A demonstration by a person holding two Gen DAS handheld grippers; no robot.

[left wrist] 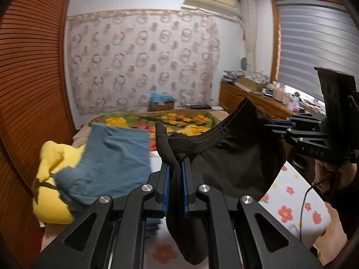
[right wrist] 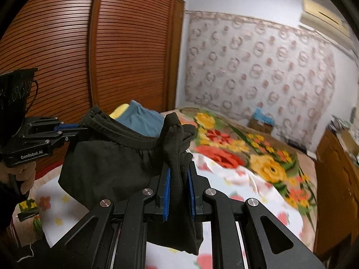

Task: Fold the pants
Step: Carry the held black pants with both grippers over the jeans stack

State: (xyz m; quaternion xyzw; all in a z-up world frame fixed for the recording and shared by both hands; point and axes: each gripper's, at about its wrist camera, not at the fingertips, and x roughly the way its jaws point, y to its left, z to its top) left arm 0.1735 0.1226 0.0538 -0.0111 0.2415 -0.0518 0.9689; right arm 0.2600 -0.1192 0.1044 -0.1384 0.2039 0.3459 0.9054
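Black pants (left wrist: 235, 157) hang in the air above the bed, stretched by the waistband between both grippers. My left gripper (left wrist: 176, 174) is shut on one end of the waistband; cloth bunches above and hangs below its blue pads (left wrist: 166, 190). In the right wrist view the left gripper (right wrist: 74, 126) shows at the left, clamping the band. My right gripper (right wrist: 179, 188) is shut on the other end of the pants (right wrist: 105, 161); in the left wrist view it (left wrist: 271, 124) shows at the right edge of the pants.
A bed with a white flowered sheet (left wrist: 289, 192) and a bright floral blanket (right wrist: 264, 157) lies below. A blue garment (left wrist: 112, 163) and a yellow one (left wrist: 51, 168) lie heaped at the bed's left. A wooden wardrobe (right wrist: 112, 44) stands left, a wooden dresser (left wrist: 251, 100) right.
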